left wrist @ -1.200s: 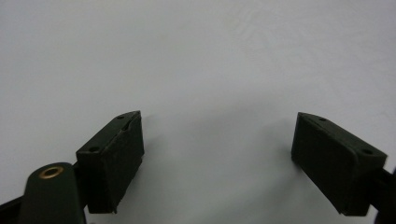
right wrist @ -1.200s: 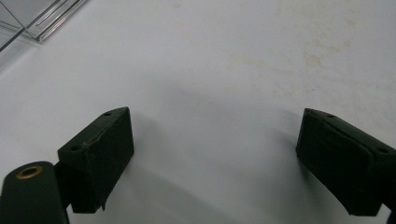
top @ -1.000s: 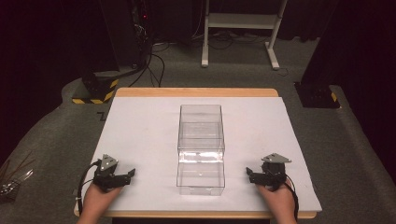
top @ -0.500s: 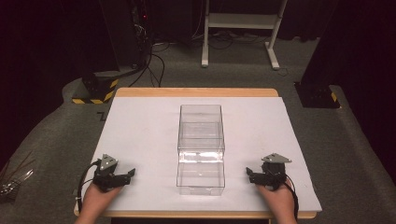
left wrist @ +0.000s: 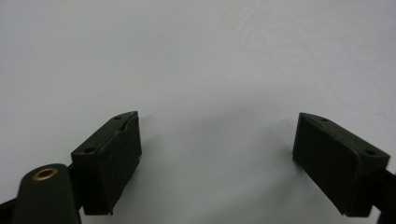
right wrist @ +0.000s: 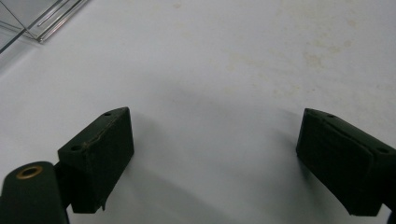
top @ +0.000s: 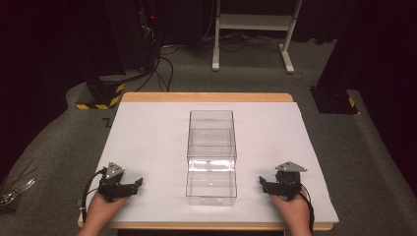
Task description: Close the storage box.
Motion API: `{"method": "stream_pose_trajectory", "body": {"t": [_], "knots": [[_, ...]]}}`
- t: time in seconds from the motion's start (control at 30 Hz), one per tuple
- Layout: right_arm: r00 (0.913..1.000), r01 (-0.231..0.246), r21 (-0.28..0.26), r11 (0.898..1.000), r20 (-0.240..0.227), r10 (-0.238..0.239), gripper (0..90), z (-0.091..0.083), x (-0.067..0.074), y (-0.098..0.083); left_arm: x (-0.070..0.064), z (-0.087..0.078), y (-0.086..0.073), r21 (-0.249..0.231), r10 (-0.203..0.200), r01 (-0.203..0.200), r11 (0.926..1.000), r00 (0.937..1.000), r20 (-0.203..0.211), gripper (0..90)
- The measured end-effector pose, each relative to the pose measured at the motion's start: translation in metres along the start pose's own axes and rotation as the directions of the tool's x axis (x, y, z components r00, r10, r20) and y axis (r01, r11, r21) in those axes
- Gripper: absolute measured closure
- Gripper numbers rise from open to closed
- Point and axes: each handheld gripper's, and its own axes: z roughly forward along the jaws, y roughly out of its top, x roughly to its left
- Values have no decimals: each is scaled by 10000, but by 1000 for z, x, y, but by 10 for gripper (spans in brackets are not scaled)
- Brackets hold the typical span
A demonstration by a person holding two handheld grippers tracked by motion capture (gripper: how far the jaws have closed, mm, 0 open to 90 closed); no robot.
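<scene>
White sheeting covers the wooden-edged rectangular table (top: 147,142), and nothing lies on it between either gripper and the clear plastic rectangular box (top: 211,157) at its middle. Beyond the far edge, on grey carpet, stand a white metal frame (top: 253,29), a yellow-and-black striped block (top: 101,96) and loose black cables (top: 157,64).

The box is see-through, long and narrow, running from the table's centre toward the near edge; a bright glare crosses it about halfway along, where an inner wall or seam seems to sit, though I cannot tell which. In the right gripper view one corner of it shows at the top left, cut off by the frame.

The left gripper (top: 132,184) rests near the table's front left, well apart from the box, its jaws spread wide over bare white surface. The right gripper (top: 263,183) rests at the front right, likewise well apart from the box, jaws wide and holding nothing. Both forearms are cut off by the bottom edge.
</scene>
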Motion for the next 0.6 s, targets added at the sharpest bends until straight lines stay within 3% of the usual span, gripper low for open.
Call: {"method": "stream_pose_trajectory", "body": {"t": [0.23,0.6], "knots": [[9999,-103,-50,9999,-52,103,122,-1,-1,0,0,0,0,4,12,-12,10000,10000,-6,157],[9999,149,-191,9997,-78,-150,126,-5,1,0,0,0,0,4,9,-9,10000,10000,-1,157]]}}
